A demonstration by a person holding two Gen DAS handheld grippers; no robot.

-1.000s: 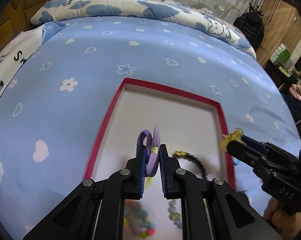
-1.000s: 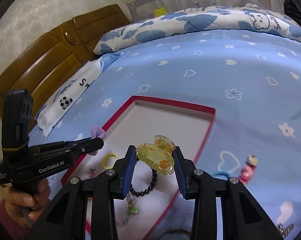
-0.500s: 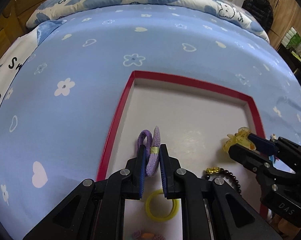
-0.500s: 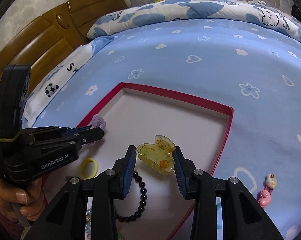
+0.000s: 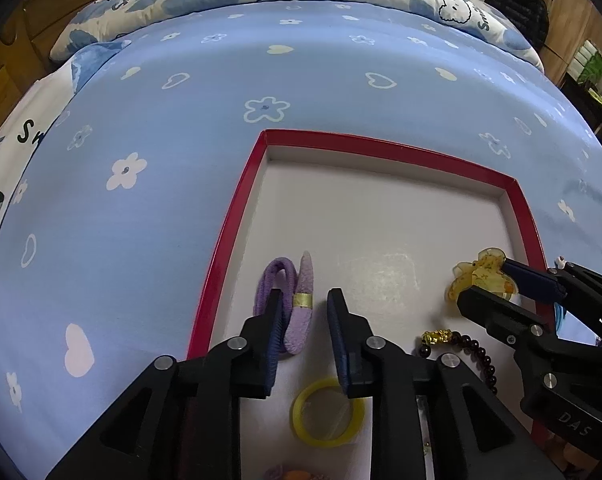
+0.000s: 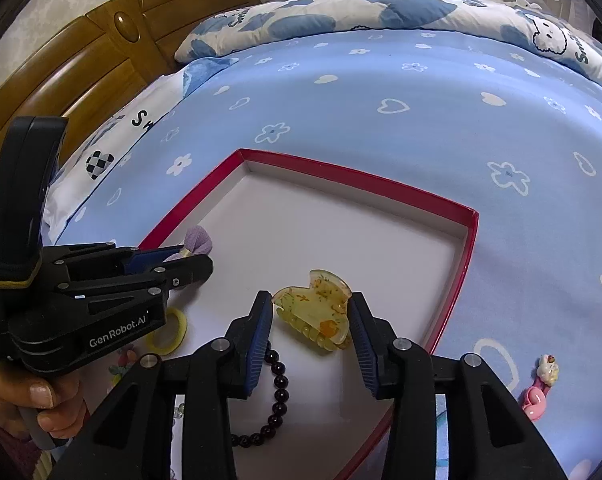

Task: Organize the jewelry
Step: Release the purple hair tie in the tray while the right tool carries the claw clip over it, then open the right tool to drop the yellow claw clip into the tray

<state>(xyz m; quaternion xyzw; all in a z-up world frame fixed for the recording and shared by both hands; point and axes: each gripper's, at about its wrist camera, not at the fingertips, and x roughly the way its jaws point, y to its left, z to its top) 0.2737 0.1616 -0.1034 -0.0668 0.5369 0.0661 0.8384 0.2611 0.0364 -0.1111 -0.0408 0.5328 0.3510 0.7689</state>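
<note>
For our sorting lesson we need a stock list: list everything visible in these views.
tray: one, red rim, on bed
bedsheet: one, blue, white flowers and hearts
purple hair tie: one, tray's left side
yellow hair tie: one, tray's near end
bead bracelet: one, dark, in tray
amber hair claw: one, over tray
pink clip: one, on sheet beside tray
headboard: one, brown wood
left gripper: black; jaws just been opening, purple tie between
right gripper: black; jaws gripping claw
hand: one, holding left gripper

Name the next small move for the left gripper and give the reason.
Probably lift the left gripper straight up. Its jaws have just been opening, and the purple fabric hair tie between them leans only on the left pad, already inside the red-rimmed tray, so it looks released.
</note>
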